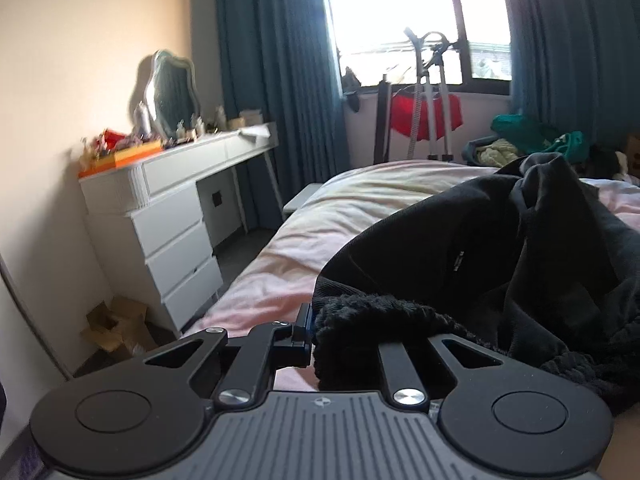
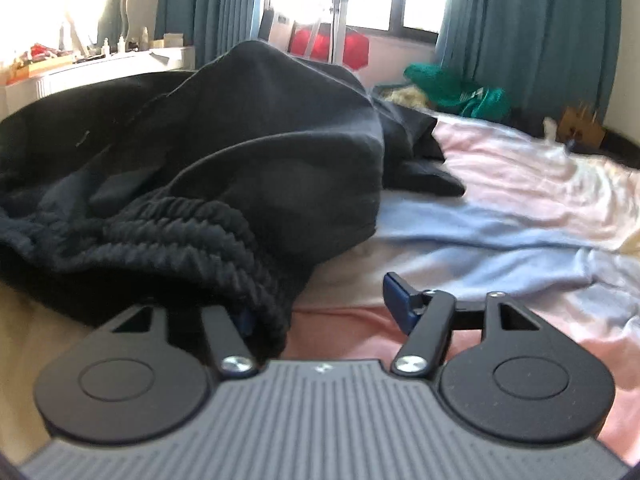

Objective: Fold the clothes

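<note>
**Item: black trousers, bunched on the bed, waistband end toward you**

- Object. Black trousers [image 2: 224,132] with a gathered elastic waistband [image 2: 180,236], heaped and unfolded on the bed [image 2: 500,208]. They look like sweatpants; the legs cannot be traced through the pile.
- Long axis. The ribbed waistband lies nearest you. The bulk rises and runs away toward 12 o'clock, toward the window [image 1: 400,8]. A dark flap trails out toward 2 o'clock in the right wrist view. Treat the garment as lying lengthwise away from you.
- Left gripper [image 1: 344,330]. The waistband edge sits between 12 and 1 o'clock, right at the tips. The left blue-padded finger [image 1: 306,326] shows beside the cloth; the other is buried under it. The linkage looks partly spread, but you cannot tell whether it is clamped on fabric.
- Right gripper [image 2: 320,308]. Jaws stand wide apart. The waistband lies at 10 to 11 o'clock, draped over the left finger [image 2: 246,322]. The right finger [image 2: 398,300] stands free above bare sheet. Nothing is pinched.
- Nearer hand. Both tips meet the same waistband, your left at one end, your right at the other. Neither is clearly closer.
- Surroundings. Pink, blue and pale yellow sheet around the pile. Green clothes [image 2: 452,88] lie at the far edge near 1 o'clock. A white dresser [image 1: 168,216] stands at 10 o'clock in the left wrist view.
- Stage. The heap is not folded.
</note>
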Demonstrator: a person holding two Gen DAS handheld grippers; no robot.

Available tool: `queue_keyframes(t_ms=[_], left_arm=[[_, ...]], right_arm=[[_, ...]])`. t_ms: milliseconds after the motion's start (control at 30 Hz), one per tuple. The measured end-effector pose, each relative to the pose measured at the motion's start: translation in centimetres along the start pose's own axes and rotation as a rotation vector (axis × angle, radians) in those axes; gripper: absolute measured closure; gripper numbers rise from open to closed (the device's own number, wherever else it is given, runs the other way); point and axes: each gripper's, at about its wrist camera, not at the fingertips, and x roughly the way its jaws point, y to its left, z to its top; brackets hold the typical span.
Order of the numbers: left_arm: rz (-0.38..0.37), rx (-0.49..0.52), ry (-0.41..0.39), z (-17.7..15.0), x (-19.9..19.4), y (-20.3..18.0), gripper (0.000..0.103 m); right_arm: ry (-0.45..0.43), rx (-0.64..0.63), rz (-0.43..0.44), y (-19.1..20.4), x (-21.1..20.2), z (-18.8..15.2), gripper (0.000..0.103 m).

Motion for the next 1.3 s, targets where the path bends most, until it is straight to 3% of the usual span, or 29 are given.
queue_keyframes(t_ms=[67,133,200,333,467,567,733,800,867,967,1000,1067,1200,1300], left_arm=[[-0.012,-0.046,0.021,0.0,-0.2,0.6,0.083],[-0.025,-0.074,0.035,-0.1,-0.5,0.9,0.083],[-0.036,-0.066,0.031,-0.4,-0.9,0.7,0.084],[-0.046,-0.070,0.027,-0.7,-1.4,0.5,0.084],[-0.076,-0.153,0.051,-1.2,-1.9,0.8,0.084],[-0.097,-0.177,0.089,-1.7,-2.5,0.9,0.084],[-0.136,-0.225,0.156,-2.3,-3.8,1.6,0.069],[-0.164,-0.273,0.184,-2.6,-4.5,2.2,0.052],[-0.206,-0.381,0.177,-3.1,-5.9,3.3,0.043],[-0.296,-0.531,0.158,-3.7,-7.3,4.9,0.037],[-0.334,-0.580,0.150,-3.9,-7.7,5.3,0.028],[-0.452,-0.681,0.142,-4.3,-7.4,5.8,0.021],[-0.584,-0.809,0.177,-5.1,-6.3,5.7,0.021],[-0.605,-0.845,0.177,-5.4,-6.0,6.0,0.021]], right_arm=[[0.009,-0.003,0.025,-0.1,0.0,-0.1,0.060],[0.015,0.039,0.062,-0.5,-0.3,0.1,0.079],[0.005,0.057,0.081,-0.4,-1.3,0.7,0.091],[-0.053,0.099,0.104,-0.7,-4.3,2.0,0.091],[-0.140,0.127,0.134,-1.6,-8.5,2.9,0.091],[-0.107,0.129,0.132,-2.0,-9.2,2.3,0.091],[0.016,0.144,0.103,-2.2,-6.9,1.2,0.091],[0.039,0.167,0.102,-2.4,-6.5,1.0,0.091],[0.049,0.184,0.105,-2.5,-6.5,0.7,0.091],[0.058,0.198,0.100,-2.6,-6.8,0.6,0.091],[0.063,0.198,0.098,-2.5,-6.7,0.5,0.091],[0.070,0.179,0.089,-2.3,-6.6,0.3,0.091],[0.084,0.151,0.070,-2.0,-6.3,0.1,0.091],[0.093,0.154,0.065,-2.1,-6.2,0.0,0.091]])
